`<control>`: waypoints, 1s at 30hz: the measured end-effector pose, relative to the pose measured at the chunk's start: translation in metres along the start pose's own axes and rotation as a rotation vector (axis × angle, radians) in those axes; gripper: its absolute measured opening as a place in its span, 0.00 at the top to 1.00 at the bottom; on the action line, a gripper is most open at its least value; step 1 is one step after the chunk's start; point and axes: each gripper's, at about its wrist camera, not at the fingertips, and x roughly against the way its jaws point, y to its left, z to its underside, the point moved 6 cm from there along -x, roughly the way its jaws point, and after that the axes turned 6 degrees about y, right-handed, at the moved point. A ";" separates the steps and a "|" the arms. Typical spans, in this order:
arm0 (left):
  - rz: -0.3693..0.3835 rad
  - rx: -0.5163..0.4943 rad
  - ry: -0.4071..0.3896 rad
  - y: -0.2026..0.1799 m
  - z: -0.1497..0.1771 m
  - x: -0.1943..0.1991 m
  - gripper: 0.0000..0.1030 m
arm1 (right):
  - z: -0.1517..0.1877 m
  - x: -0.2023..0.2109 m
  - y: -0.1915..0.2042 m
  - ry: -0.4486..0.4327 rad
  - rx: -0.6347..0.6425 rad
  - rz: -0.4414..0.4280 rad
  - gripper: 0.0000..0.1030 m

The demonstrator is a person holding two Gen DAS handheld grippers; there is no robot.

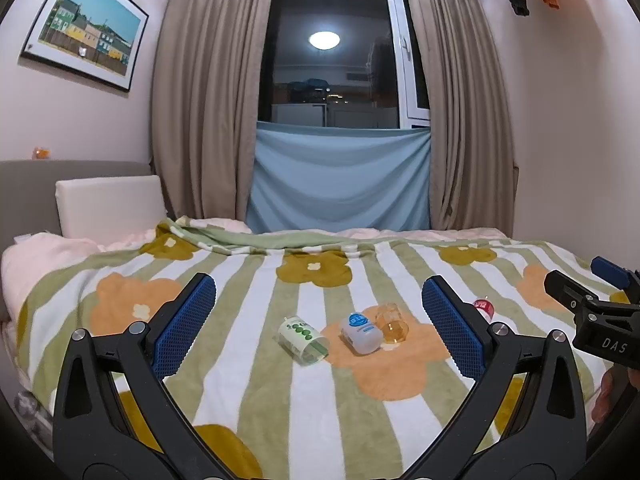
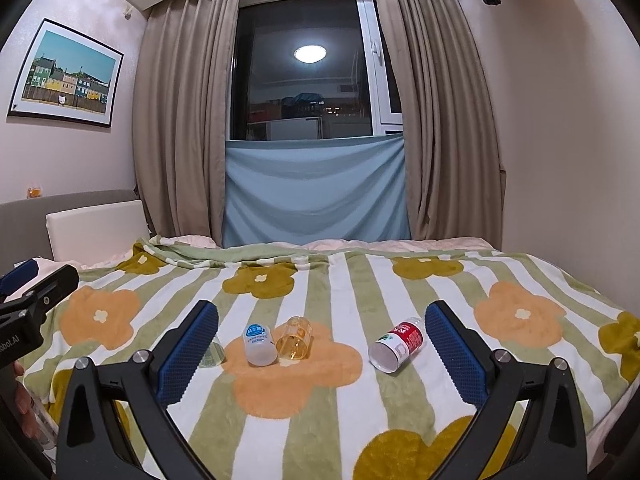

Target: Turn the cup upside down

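Amber cup (image 2: 295,339) lies on its side mid-bed, touching white bottle (image 2: 259,344); both hand-held grippers (image 1: 320,320) (image 2: 322,340) wide open, empty; soft blanket (image 2: 360,392) may topple inverted cup

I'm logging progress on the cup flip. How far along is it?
Nothing looks done: the amber cup lies on its side on the blanket, touching the blue-label bottle. Nothing is in hand: the left gripper and the right gripper both hang above the bed with jaws wide open. Left: grasp the cup, turn it mouth down, set it down.
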 end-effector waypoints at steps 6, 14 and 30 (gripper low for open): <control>0.007 0.004 0.004 -0.001 0.001 -0.002 0.00 | 0.002 0.000 -0.001 0.005 -0.001 0.000 0.00; 0.003 0.011 0.014 0.004 0.002 -0.008 0.00 | 0.005 -0.001 -0.002 0.010 -0.002 -0.003 0.00; -0.043 0.077 0.198 0.041 0.002 -0.069 0.00 | -0.015 -0.068 0.025 0.168 0.143 -0.077 0.00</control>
